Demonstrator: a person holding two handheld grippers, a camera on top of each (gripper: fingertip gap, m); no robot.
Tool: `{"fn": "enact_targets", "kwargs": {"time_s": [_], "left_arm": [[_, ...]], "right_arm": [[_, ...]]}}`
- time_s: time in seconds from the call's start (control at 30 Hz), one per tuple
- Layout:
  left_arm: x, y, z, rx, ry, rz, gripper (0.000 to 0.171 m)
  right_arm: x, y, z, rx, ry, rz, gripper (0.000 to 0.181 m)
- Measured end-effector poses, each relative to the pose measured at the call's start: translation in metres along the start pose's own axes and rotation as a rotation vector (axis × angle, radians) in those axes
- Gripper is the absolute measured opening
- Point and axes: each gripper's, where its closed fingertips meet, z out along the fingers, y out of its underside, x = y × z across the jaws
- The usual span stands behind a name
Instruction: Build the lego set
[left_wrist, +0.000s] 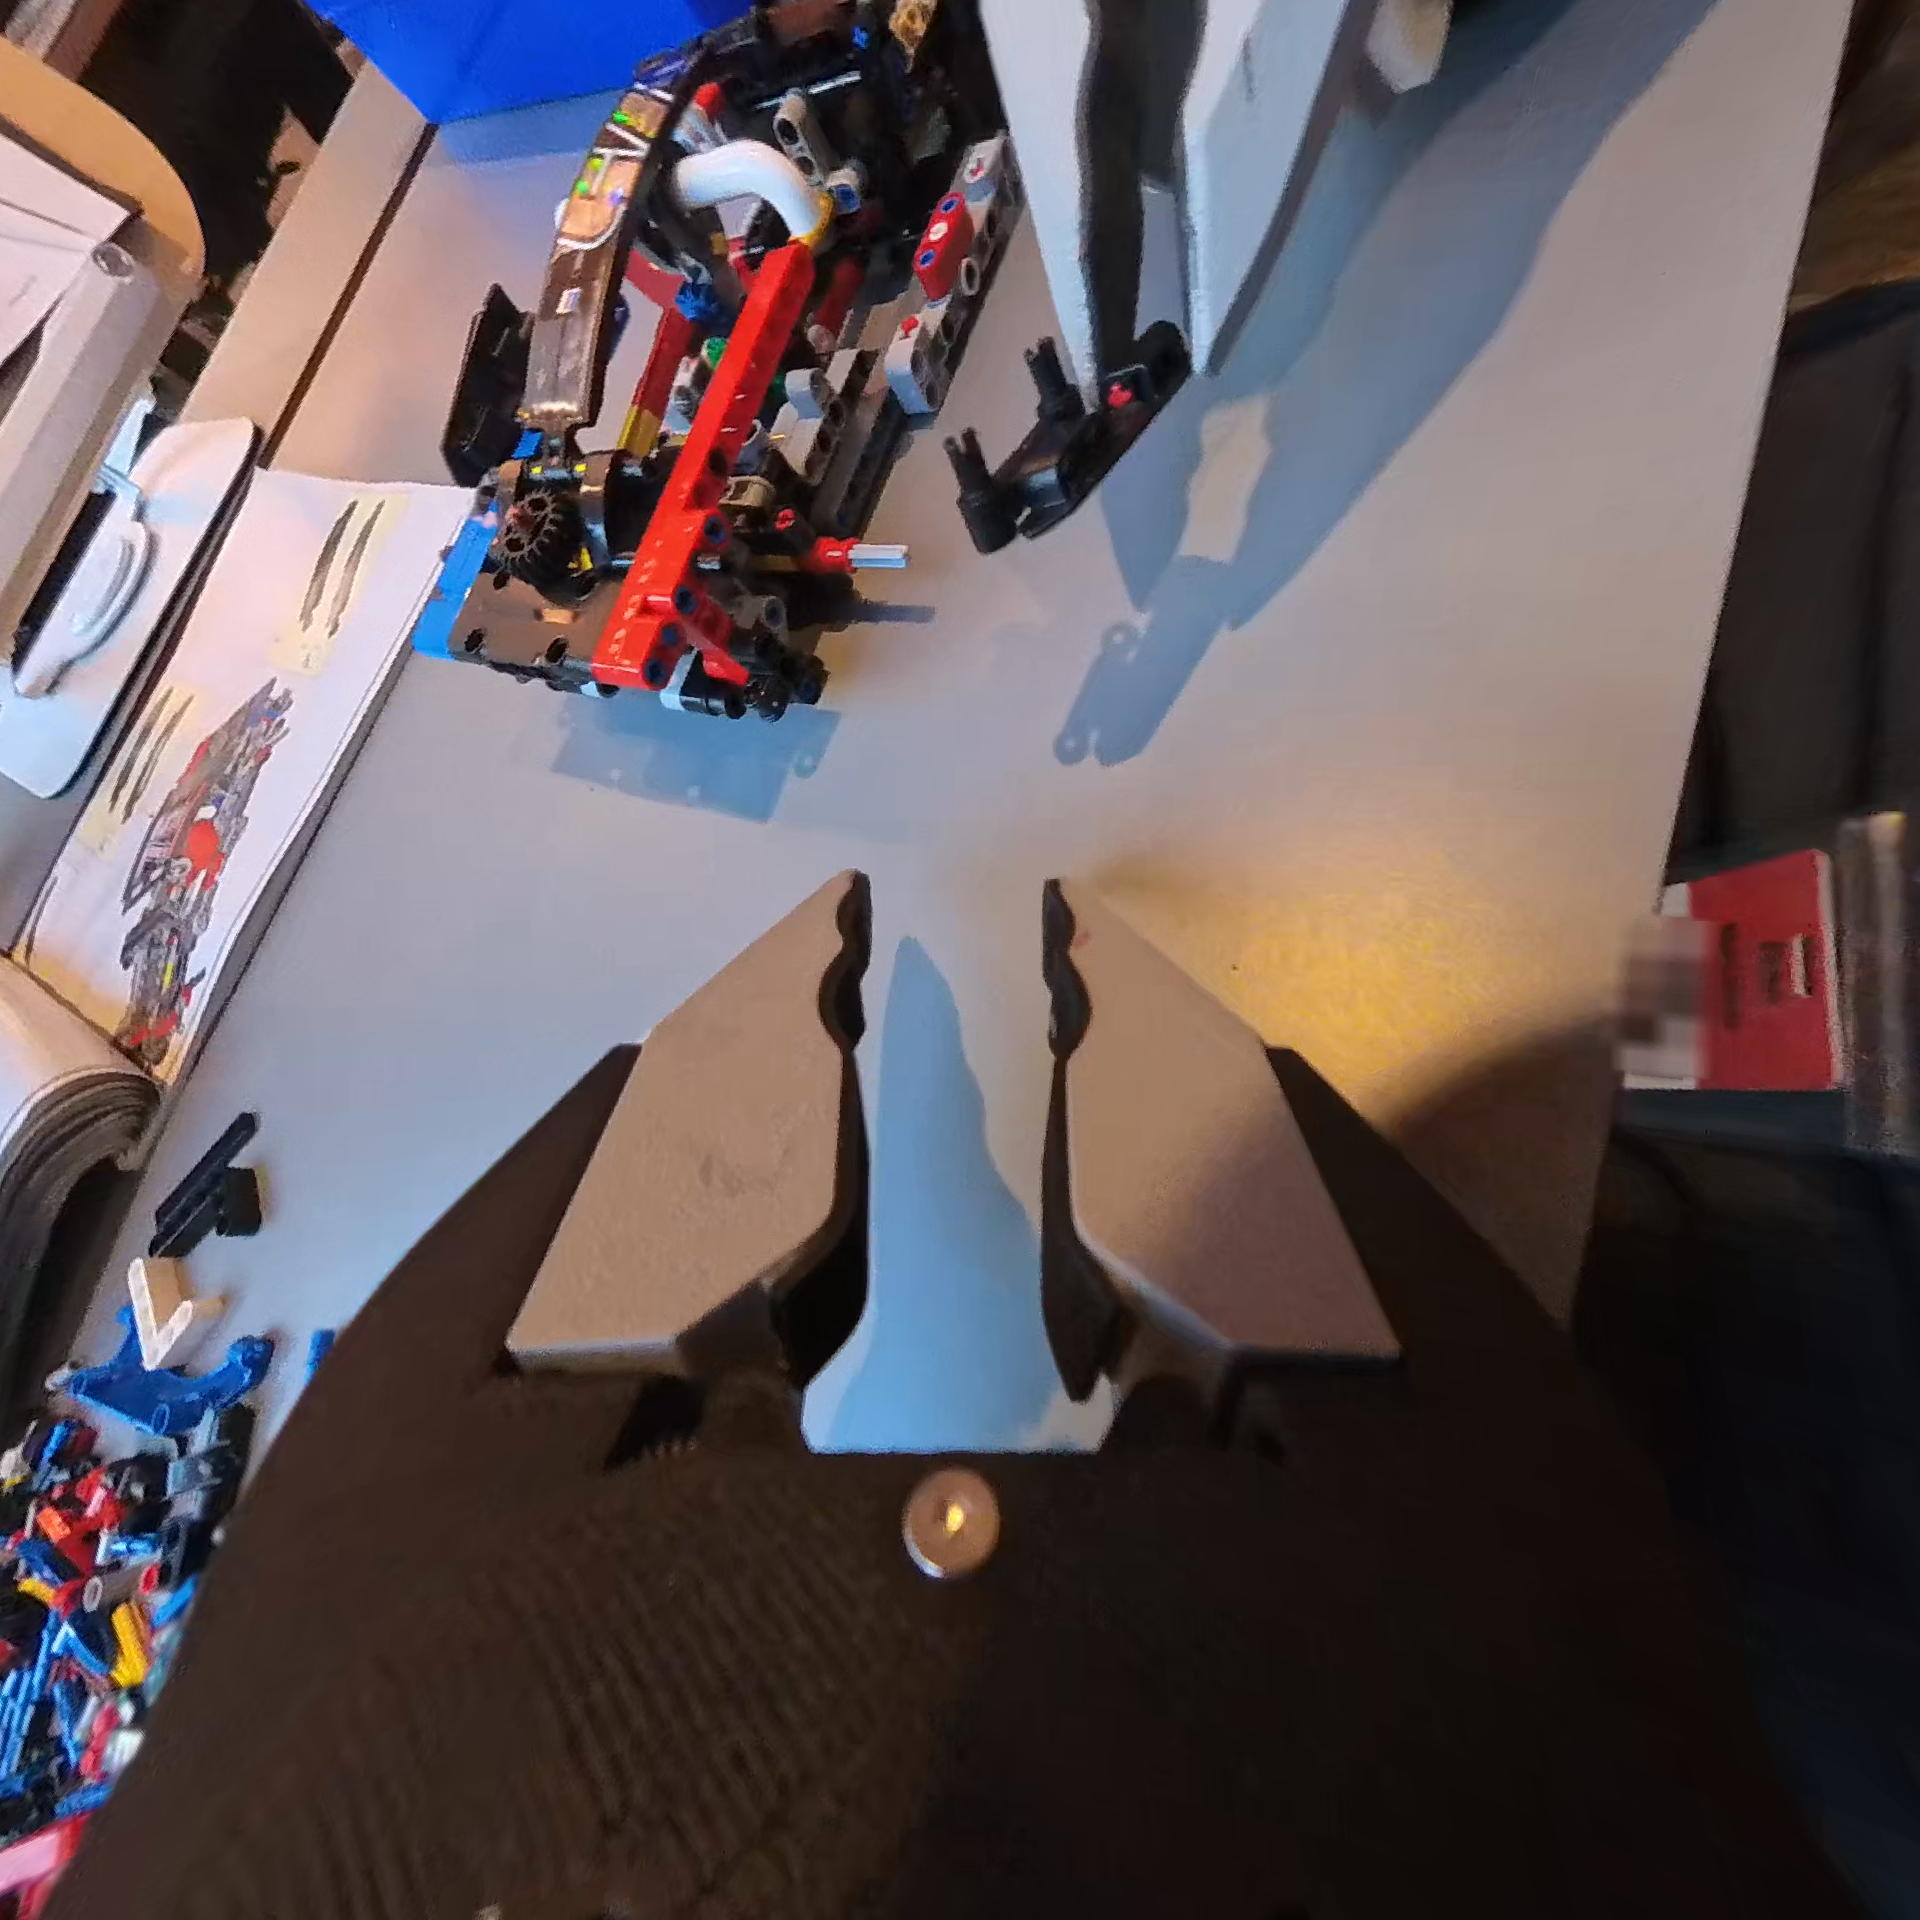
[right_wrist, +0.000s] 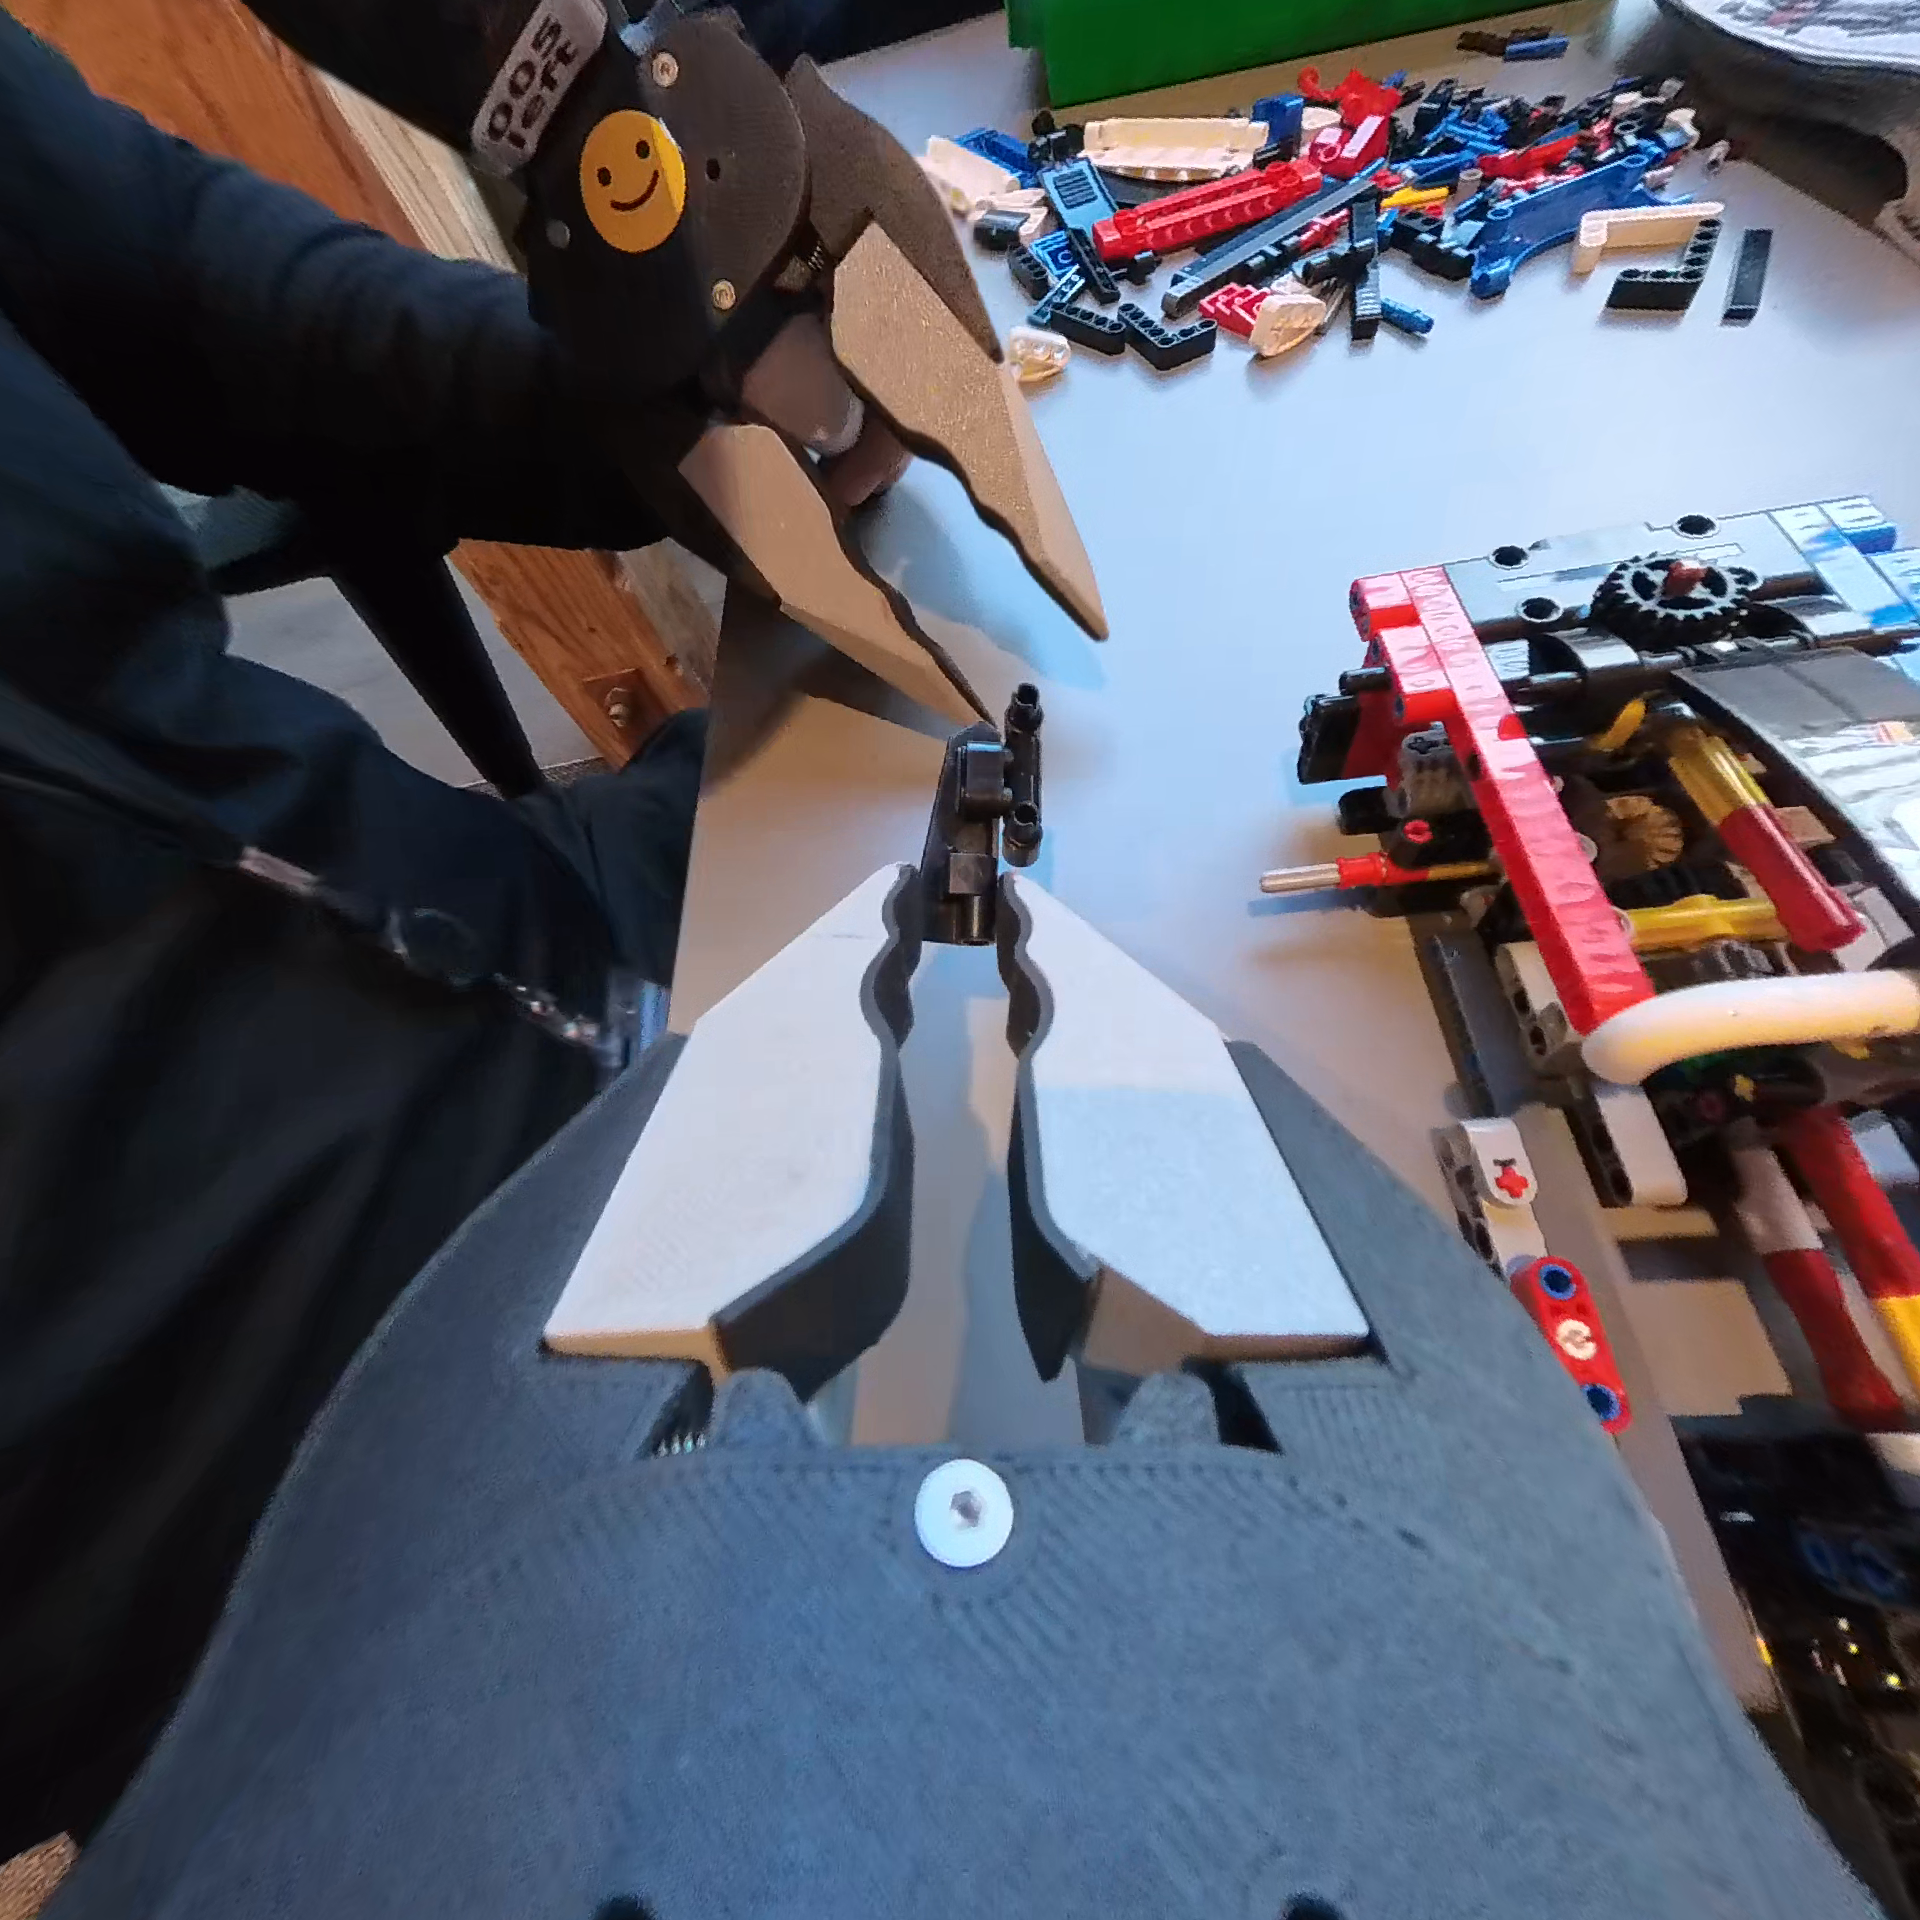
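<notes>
A part-built Lego model (left_wrist: 707, 416), red, black and grey with a white curved tube, lies on the grey table (left_wrist: 1351, 675). It also shows at the right of the right wrist view (right_wrist: 1610, 831). My right gripper (right_wrist: 956, 904) is shut on a small black assembly (right_wrist: 977, 821) and holds it tip-up above the table. In the left wrist view that gripper (left_wrist: 1143, 374) comes down from the top, with the black assembly (left_wrist: 1029, 468) just right of the model. My left gripper (left_wrist: 954, 904) is open and empty. In the right wrist view its fingertips (right_wrist: 1039, 686) sit just above the black assembly.
A pile of loose Lego pieces (right_wrist: 1351, 229) lies at the far side, also at the left view's lower left (left_wrist: 73, 1558). An open instruction booklet (left_wrist: 187, 779) lies left of the model. A green box (right_wrist: 1247, 42), a blue box (left_wrist: 520, 52) and a red box (left_wrist: 1756, 977) stand around the table.
</notes>
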Motion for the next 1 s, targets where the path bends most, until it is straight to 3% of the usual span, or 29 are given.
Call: {"fn": "enact_targets", "kwargs": {"time_s": [0.2, 0.37, 0.63, 0.83, 1.0], "left_arm": [[-0.004, -0.002, 0.009, -0.009, 0.015, -0.021, 0.04], [-0.01, -0.008, 0.014, 0.02, 0.01, 0.003, 0.05], [-0.014, -0.02, 0.015, 0.064, -0.014, 0.027, 0.051], [-0.011, -0.058, 0.002, 0.146, -0.009, 0.128, 0.034], [0.001, -0.067, 0.002, 0.138, 0.001, 0.207, 0.023]], "right_arm": [[0.007, -0.013, -0.009, 0.09, -0.08, 0.063, 0.011], [0.016, -0.015, -0.005, 0.071, -0.134, 0.114, 0.011], [0.012, -0.02, -0.003, 0.071, -0.137, 0.139, 0.011], [0.004, -0.014, -0.006, 0.063, -0.175, 0.231, 0.011], [0.002, -0.012, -0.01, 0.047, -0.195, 0.282, 0.011]]}}
